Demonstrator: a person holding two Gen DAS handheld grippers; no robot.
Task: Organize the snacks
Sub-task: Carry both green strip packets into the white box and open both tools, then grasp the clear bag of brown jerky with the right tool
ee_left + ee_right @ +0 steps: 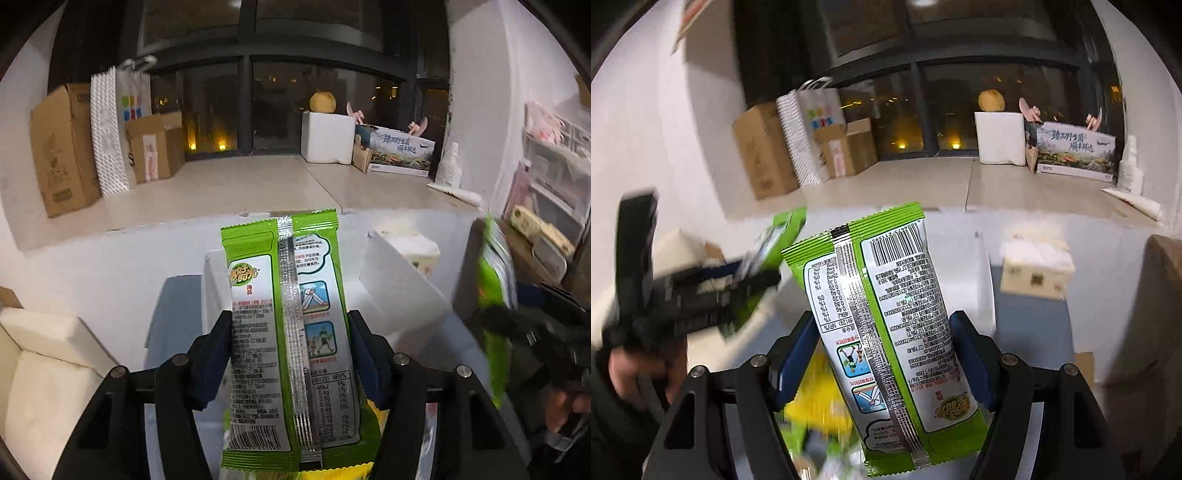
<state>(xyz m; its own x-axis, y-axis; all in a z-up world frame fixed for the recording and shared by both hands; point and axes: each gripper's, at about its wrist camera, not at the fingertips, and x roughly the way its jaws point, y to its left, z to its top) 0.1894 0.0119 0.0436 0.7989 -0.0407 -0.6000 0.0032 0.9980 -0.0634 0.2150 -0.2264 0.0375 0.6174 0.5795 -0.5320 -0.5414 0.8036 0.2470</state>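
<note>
Each gripper is pinching a green snack packet: left gripper (pixel 290 350) and right gripper (pixel 882 354), packets' long axes pointing toward twelve o'clock.

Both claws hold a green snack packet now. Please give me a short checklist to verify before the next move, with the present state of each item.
1. Left claw pinches green packet on both side edges: ok.
2. Right claw pinches second green packet: ok.
3. Packets lifted clear of yellow snacks below: ok.
4. The two claws apart, not colliding: ok.
5. White box ahead has free room: cannot tell.
</note>
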